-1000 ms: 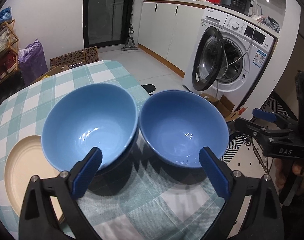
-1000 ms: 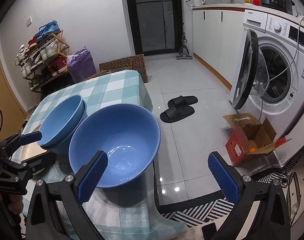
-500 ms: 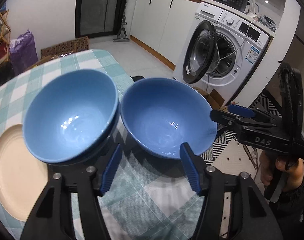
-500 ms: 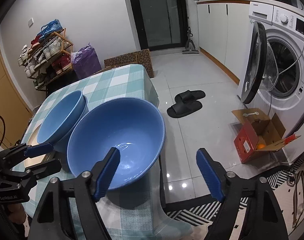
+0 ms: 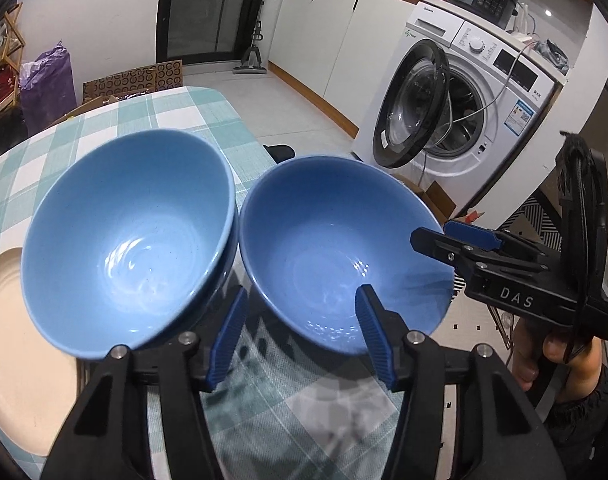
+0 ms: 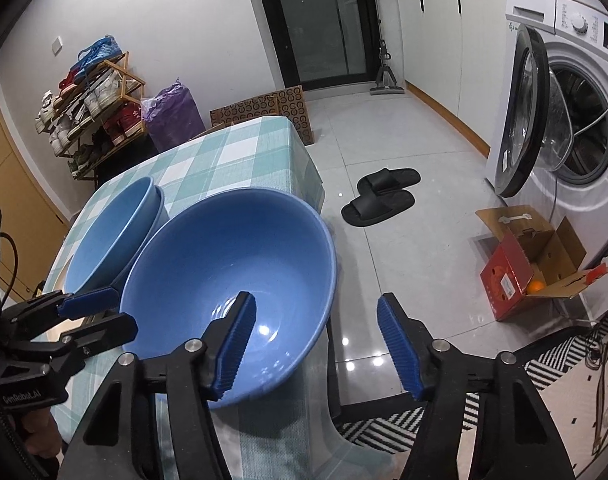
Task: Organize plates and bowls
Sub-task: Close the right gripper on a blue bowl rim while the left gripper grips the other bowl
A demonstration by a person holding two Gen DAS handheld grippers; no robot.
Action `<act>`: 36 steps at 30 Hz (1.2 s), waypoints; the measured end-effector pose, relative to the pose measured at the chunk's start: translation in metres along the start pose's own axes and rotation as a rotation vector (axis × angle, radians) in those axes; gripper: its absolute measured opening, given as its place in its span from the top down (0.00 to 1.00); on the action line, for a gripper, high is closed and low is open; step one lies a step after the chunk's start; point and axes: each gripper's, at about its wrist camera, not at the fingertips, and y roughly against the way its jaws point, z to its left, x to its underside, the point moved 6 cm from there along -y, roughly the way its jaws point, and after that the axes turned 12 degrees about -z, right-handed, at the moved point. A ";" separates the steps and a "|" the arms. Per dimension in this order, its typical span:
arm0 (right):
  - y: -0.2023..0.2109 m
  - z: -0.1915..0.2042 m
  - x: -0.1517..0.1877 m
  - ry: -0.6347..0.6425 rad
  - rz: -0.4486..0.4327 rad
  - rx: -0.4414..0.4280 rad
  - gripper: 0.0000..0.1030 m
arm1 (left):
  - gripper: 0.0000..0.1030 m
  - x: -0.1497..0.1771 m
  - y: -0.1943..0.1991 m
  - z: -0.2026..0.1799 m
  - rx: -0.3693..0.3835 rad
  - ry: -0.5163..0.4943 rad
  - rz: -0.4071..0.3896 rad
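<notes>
Two stacked light blue bowls (image 5: 124, 236) stand on the checked table, left of a single darker blue bowl (image 5: 340, 252). The stack (image 6: 112, 232) and the single bowl (image 6: 240, 276) also show in the right wrist view. My left gripper (image 5: 302, 336) is partly open and straddles the single bowl's near-left rim, with one finger inside the bowl and one outside. My right gripper (image 6: 316, 344) is partly open and straddles that bowl's right rim. A cream plate (image 5: 20, 360) lies at the left, partly under the stack.
The table (image 5: 176, 116) has a green checked cloth and ends just right of the single bowl. Beyond are a washing machine (image 5: 464, 108) with its door open, black slippers (image 6: 380, 196), a cardboard box (image 6: 536, 264) and a shoe rack (image 6: 88, 108).
Both grippers have narrowed from wide open and moved forward onto the single bowl's rim, one on each side. The bowls have not moved.
</notes>
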 end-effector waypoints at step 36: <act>-0.014 -0.006 0.004 0.045 -0.011 0.042 0.85 | 0.73 -0.001 -0.013 -0.004 -0.021 -0.063 -0.003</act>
